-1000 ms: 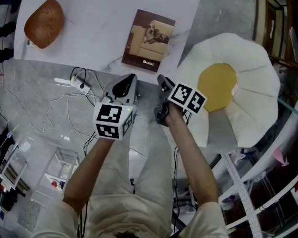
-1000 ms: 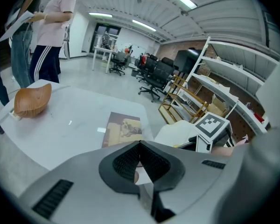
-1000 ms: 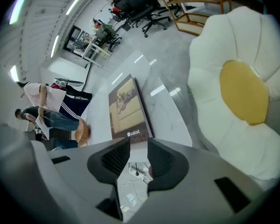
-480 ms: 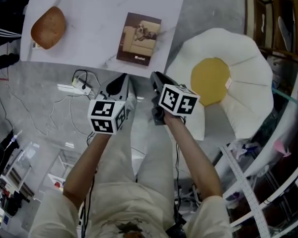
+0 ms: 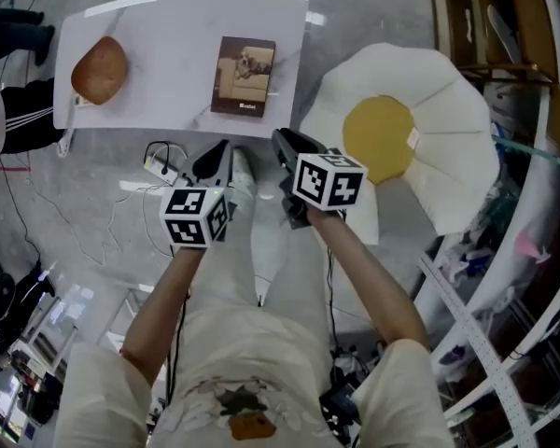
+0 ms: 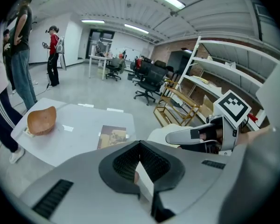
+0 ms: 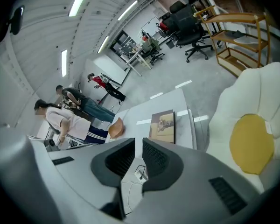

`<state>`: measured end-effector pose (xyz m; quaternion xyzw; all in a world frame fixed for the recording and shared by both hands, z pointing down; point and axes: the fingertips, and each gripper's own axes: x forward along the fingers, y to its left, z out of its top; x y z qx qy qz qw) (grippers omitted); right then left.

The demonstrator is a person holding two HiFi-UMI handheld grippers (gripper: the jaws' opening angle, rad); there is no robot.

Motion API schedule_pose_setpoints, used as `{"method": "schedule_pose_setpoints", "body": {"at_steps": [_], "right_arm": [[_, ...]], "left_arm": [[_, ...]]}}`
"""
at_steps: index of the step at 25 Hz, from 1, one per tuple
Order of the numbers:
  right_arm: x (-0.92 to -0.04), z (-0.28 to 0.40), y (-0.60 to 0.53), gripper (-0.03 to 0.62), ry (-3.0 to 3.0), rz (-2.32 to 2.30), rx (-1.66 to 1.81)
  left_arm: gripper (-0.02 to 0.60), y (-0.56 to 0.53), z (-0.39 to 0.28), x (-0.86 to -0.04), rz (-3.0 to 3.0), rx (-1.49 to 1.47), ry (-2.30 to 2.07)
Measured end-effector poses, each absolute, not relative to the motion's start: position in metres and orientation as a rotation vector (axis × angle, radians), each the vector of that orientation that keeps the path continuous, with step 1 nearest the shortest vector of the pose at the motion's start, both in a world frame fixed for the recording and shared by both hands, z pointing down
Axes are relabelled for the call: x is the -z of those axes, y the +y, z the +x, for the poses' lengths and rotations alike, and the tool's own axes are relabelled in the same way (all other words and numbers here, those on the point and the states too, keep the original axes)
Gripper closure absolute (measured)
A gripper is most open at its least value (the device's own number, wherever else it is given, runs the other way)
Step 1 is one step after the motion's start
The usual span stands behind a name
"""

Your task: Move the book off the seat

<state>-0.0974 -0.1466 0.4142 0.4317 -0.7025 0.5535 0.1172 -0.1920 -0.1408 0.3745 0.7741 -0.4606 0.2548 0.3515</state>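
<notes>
We find the book [image 5: 244,76] flat on the white table [image 5: 159,35]. Left gripper [image 5: 217,157] — jaws together, empty. Right gripper [image 5: 287,147] — jaws have just been closing, narrow gap, nothing between. Egg-shaped seat [image 5: 448,157] lies rightward, apart from the book.

Brown book [image 5: 244,76], white table [image 5: 168,45], white seat [image 5: 453,101] with yellow centre [image 5: 378,140], reddish-brown bowl [image 5: 100,70], grey floor [image 5: 37,203]

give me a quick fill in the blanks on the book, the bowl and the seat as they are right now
The book lies on a table whose top is ____.
In the head view the brown bowl sits to the book's ____.
The seat has a round centre coloured ____.
Missing words: white; left; yellow.
</notes>
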Motion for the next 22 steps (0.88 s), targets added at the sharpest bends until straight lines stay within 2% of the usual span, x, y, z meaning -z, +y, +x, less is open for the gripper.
{"method": "schedule_pose_setpoints", "body": {"at_steps": [22], "right_arm": [[-0.261, 0.005, -0.052, 0.542, -2.199, 1.360, -1.402]], "left_arm": [[0.571, -0.083, -0.107, -0.225, 2.245, -0.664, -1.023]]}}
